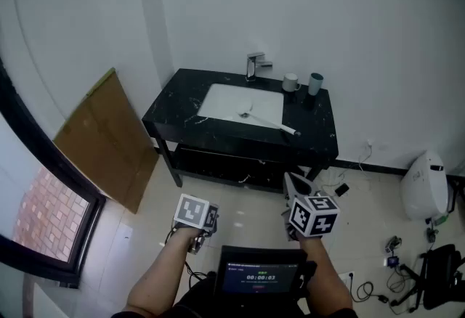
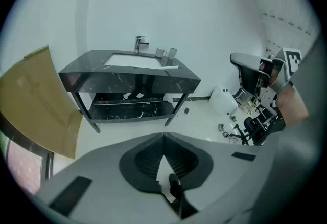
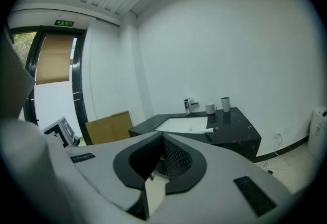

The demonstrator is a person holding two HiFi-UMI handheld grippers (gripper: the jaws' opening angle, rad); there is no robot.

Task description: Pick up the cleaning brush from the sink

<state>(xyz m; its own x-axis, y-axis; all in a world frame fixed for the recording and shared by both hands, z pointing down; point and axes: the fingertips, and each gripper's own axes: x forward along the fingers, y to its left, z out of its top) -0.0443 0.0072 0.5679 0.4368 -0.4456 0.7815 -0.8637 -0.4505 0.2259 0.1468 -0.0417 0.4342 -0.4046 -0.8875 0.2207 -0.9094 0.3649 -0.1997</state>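
White cleaning brush [image 1: 270,123] rests across sink [image 1: 218,100] edge, handle reachable; left gripper [image 2: 163,135], right gripper [image 3: 162,137] both closed, empty, well back: approach not begun.

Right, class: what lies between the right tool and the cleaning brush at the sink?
In the head view, the front strip of the black counter and the lower shelf beneath it lie between the right tool and the cleaning brush.

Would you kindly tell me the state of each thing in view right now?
cleaning brush: lying across the sink, handle end on the counter, untouched.
mug: upright on the counter.
tumbler: upright beside the mug.
cardboard sheet: leaning against the wall.
left gripper: shut, empty.
right gripper: shut, empty.
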